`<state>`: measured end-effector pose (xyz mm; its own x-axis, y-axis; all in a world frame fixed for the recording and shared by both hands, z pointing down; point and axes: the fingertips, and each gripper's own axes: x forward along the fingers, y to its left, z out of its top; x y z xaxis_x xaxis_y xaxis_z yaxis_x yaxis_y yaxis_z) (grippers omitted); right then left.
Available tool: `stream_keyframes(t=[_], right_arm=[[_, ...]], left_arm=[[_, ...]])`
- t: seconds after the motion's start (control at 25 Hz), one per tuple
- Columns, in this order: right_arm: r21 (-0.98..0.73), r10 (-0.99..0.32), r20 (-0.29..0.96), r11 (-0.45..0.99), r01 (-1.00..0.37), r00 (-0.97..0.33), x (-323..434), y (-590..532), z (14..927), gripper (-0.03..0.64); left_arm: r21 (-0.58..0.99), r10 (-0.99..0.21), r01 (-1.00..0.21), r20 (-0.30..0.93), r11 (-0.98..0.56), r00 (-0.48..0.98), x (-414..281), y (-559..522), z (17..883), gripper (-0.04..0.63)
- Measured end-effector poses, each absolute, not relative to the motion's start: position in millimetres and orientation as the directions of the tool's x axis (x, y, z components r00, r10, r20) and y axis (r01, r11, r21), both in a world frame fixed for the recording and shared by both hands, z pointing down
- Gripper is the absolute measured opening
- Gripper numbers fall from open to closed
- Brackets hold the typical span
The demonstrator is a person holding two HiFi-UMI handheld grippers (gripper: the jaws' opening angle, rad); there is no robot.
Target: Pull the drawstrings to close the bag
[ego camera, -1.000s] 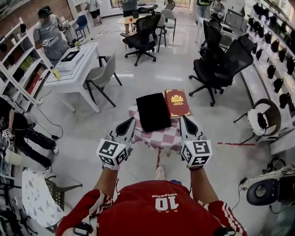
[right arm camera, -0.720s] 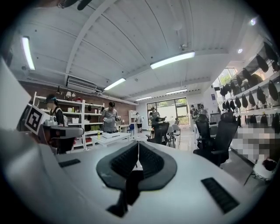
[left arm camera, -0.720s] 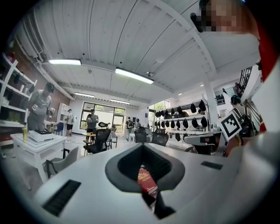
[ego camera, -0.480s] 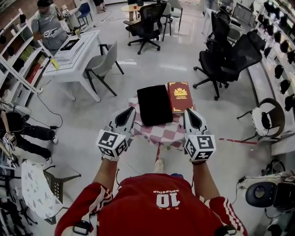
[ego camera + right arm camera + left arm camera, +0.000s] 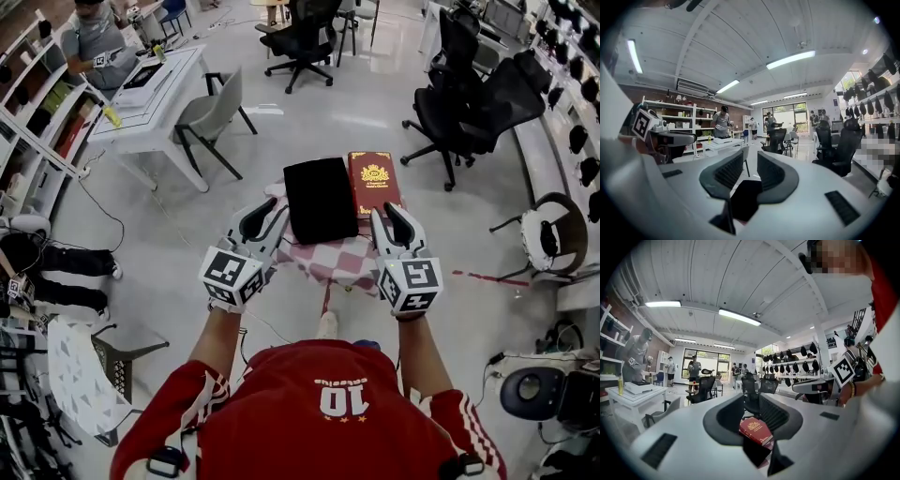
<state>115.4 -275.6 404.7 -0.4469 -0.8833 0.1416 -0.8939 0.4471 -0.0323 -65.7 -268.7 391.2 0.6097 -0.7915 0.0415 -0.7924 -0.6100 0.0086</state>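
A black bag lies flat on a small table that is red and white checked on top. The bag covers the far left part of the table. A red book with a gold mark lies just beside it, along the right edge at the far right corner. The near part of the table is bare.

A person in a red shirt holds both grippers at the near edge. The left gripper is at the near left corner, close to the bag's near left corner. Its jaws have just been opening and stand apart with nothing in them. In the left gripper view the book and the bag show through the gap, farther off. The right gripper is at the near right corner, by the near end of the book. Its jaws have just been opening too, and they hold nothing. The bag shows past them. The bag's strings are too small to make out.
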Motion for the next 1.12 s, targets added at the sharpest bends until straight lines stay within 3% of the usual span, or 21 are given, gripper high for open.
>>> stream_keyframes(t=[0.28, 1.12], right_arm=[[-0.055, -0.875, 0.160, 0.454, -0.889, -0.457, 115, -291, 419, 0.138], [-0.037, -0.861, 0.225, 0.460, -0.887, -0.456, 130, -313, 488, 0.138]], left_arm=[[0.004, -0.782, -0.785, 0.070, -0.620, 0.619, -64, -280, 406, 0.115], [-0.122, -0.759, -0.751, 0.168, -0.649, 0.629, -64, -307, 485, 0.115]])
